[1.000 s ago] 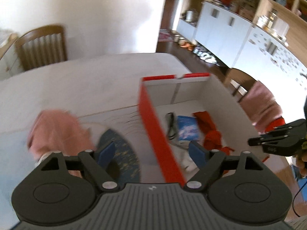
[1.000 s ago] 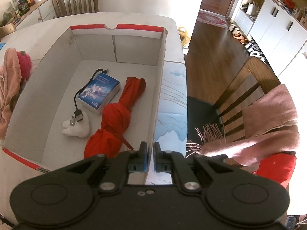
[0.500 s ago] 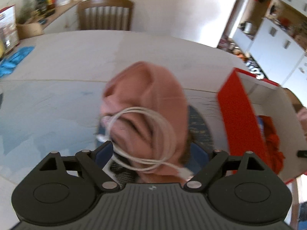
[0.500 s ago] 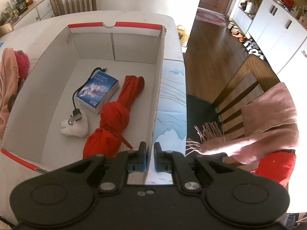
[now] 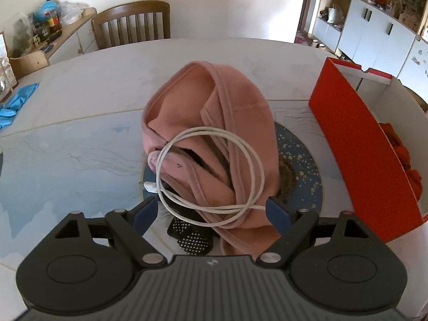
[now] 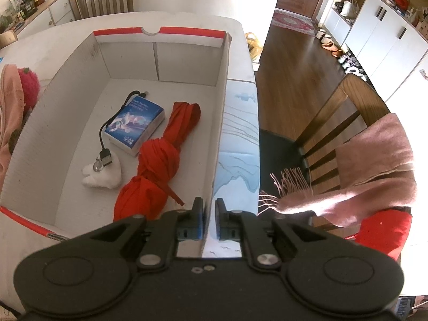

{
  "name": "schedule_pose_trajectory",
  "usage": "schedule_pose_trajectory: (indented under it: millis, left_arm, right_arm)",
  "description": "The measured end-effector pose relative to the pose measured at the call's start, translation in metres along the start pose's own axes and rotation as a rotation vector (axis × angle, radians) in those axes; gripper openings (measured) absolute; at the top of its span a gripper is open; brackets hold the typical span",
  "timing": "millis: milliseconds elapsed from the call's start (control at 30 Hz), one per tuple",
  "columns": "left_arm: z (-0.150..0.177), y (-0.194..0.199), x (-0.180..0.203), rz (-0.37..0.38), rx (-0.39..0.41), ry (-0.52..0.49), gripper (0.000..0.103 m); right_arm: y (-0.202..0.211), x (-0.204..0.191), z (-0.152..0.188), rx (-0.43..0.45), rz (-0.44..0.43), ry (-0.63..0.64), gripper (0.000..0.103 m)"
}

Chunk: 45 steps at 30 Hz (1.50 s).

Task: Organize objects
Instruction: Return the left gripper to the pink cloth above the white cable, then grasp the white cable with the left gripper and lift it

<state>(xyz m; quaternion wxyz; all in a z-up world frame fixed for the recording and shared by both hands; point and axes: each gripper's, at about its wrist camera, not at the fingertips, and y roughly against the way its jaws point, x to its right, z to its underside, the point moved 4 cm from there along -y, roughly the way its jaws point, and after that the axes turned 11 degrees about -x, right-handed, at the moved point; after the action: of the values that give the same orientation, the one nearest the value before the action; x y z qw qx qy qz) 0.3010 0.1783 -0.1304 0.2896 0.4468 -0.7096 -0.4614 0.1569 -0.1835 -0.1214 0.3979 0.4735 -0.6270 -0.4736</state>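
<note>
While the white cable (image 5: pixel 211 171) lies coiled on the pink garment (image 5: pixel 214 123) on the table (image 5: pixel 80 144), its loop is seen directly ahead of the left gripper (image 5: pixel 212 211), the near strands running crosswise between the two widely parted blue pads, which press on nothing. The left hand is judged the nearer one. To the right of the garment stands the red-and-white box (image 6: pixel 222 101), whose right wall is pinched by the right gripper (image 6: pixel 210 220), jaws nearly closed on the cardboard. Inside the box a red umbrella (image 6: pixel 155 160) and a blue packet (image 6: pixel 135 125) are seen.
</note>
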Motion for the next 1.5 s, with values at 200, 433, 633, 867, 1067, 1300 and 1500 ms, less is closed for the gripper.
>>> schedule_pose_trajectory:
  millis: [200,433,633,867,1067,1300,1500]
  left_arm:
    - [0.003,-0.005,0.0,0.002,-0.005,-0.037,0.087]
    - [0.008,-0.02,0.018,-0.033,-0.032,-0.188,0.056]
    - [0.005,-0.025,0.027,-0.065,-0.012,-0.311,0.04]
    - [0.001,-0.034,0.041,-0.069,-0.016,-0.407,0.033]
    - [-0.001,-0.036,0.042,-0.063,-0.021,-0.399,0.022]
    - [-0.002,-0.024,0.039,-0.042,0.001,-0.373,0.012]
    - [-0.007,-0.004,0.025,0.03,-0.001,-0.265,0.009]
  right_arm:
    - [-0.001,-0.001,0.0,-0.005,0.005,-0.002,0.008]
    - [-0.002,-0.002,0.0,-0.011,0.009,-0.001,0.008]
    - [-0.003,-0.003,0.0,-0.013,0.013,0.002,0.008]
    - [-0.004,-0.003,0.0,-0.017,0.017,0.001,0.008]
    - [-0.004,-0.004,0.0,-0.018,0.017,0.001,0.008]
    - [-0.005,-0.004,0.001,-0.015,0.007,0.006,0.005]
    - [-0.005,-0.003,0.0,-0.011,-0.005,0.007,0.004]
